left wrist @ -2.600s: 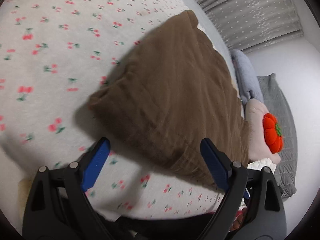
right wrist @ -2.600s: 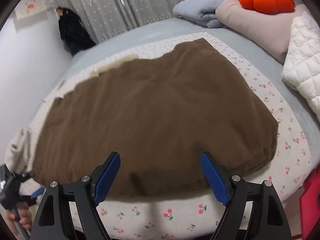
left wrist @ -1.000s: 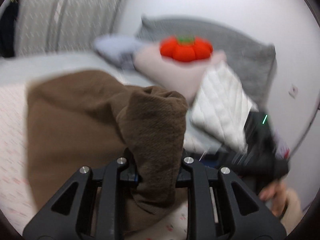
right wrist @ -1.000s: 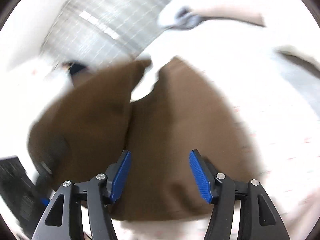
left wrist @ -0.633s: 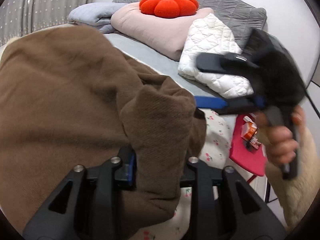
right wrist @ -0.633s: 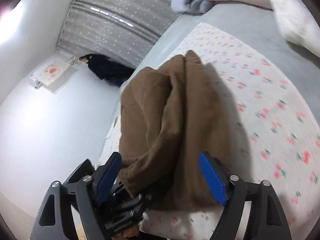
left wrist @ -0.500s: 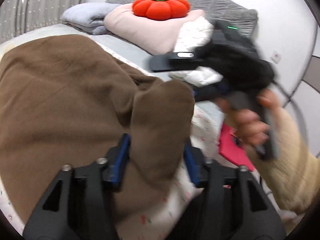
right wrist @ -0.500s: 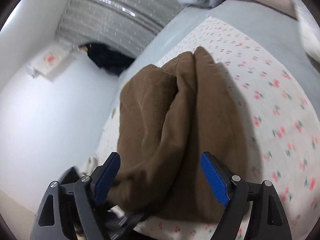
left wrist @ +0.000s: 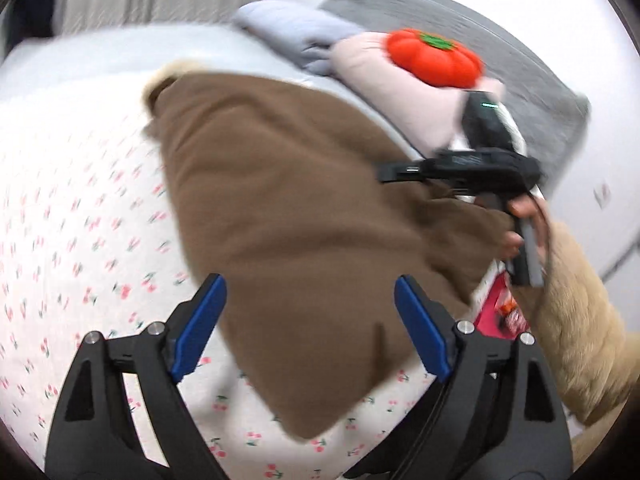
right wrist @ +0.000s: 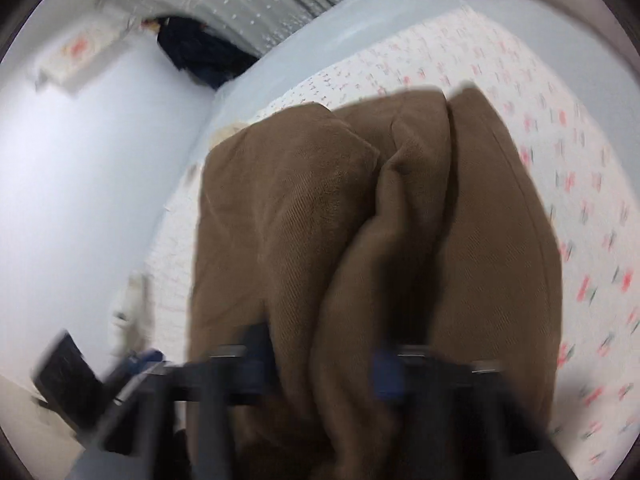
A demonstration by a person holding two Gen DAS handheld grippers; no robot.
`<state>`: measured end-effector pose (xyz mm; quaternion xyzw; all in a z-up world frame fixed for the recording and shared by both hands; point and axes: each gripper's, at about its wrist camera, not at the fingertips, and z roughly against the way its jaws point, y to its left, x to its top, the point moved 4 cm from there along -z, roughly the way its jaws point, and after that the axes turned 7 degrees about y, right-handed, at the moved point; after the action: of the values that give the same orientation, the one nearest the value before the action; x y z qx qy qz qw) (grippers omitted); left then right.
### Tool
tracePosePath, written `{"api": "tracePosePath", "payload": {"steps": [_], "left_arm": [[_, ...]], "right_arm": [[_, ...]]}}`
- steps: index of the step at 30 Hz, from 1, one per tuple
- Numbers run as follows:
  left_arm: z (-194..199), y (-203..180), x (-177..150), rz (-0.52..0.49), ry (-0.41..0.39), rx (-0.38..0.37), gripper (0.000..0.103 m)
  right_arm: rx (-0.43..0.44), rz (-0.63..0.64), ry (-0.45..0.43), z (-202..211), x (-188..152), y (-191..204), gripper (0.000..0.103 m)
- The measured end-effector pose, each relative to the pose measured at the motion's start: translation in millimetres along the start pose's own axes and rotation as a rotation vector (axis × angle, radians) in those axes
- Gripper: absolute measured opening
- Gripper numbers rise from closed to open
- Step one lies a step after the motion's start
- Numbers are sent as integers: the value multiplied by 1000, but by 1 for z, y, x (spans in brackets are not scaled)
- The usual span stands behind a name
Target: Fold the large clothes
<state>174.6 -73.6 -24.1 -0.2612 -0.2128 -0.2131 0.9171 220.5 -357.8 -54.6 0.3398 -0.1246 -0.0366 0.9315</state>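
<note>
We find the left gripper [left wrist: 310, 326] has let go of the brown garment [left wrist: 288, 208], its jaws opening and now empty. The right gripper [right wrist: 320, 364] has taken over, jaws closing on a bunched fold. The garment lies half-folded on the bed [left wrist: 72, 216], near its front edge.

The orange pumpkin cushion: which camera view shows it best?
The left wrist view. There the orange pumpkin cushion shows whole, resting on a pink pillow beyond the brown garment. The right wrist view does not show it.
</note>
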Motion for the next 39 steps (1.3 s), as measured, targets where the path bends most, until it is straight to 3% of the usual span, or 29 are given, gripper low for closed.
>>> {"api": "tracePosePath", "payload": {"steps": [4, 8, 12, 15, 18, 20, 22, 23, 26, 30, 31, 32, 34, 36, 39], "left_arm": [[-8, 20, 2, 127, 14, -39, 86], [-12, 19, 5, 162, 8, -95, 86], [-19, 7, 6, 121, 13, -125, 86], [-35, 3, 7, 120, 51, -137, 86], [-58, 3, 6, 144, 97, -171, 86], [-69, 7, 8, 194, 118, -225, 89], [-76, 12, 8, 243, 129, -258, 92], [-80, 15, 9, 263, 132, -277, 93], [-92, 23, 8, 330, 135, -361, 94], [-108, 31, 1, 431, 145, -430, 94], [-107, 31, 1, 429, 137, -415, 86], [-102, 28, 0, 417, 124, -373, 76], [-85, 18, 4, 365, 101, -308, 63], [-69, 10, 9, 339, 73, -288, 58], [-30, 8, 13, 296, 9, -218, 58]], "right_arm": [[-118, 148, -89, 25, 0, 49, 18], [-43, 201, -210, 77, -9, 74, 17], [-32, 174, -258, 98, -17, 50, 17], [-21, 60, -242, 90, -32, -9, 18], [-66, -86, -193, 55, -51, -71, 35], [-90, -145, -200, 47, -58, -86, 68], [-90, -165, -220, 52, -64, -87, 81], [-85, -155, -214, 52, -63, -85, 81], [-25, -169, -150, 41, -60, -90, 82], [204, -304, -31, 6, -64, -116, 82], [260, -320, -20, -5, -65, -116, 79], [282, -301, -28, -7, -65, -111, 64], [296, -298, -26, -12, -64, -99, 55], [236, -227, -59, -5, -60, -75, 45], [245, -166, -87, 6, -57, -44, 40]]}}
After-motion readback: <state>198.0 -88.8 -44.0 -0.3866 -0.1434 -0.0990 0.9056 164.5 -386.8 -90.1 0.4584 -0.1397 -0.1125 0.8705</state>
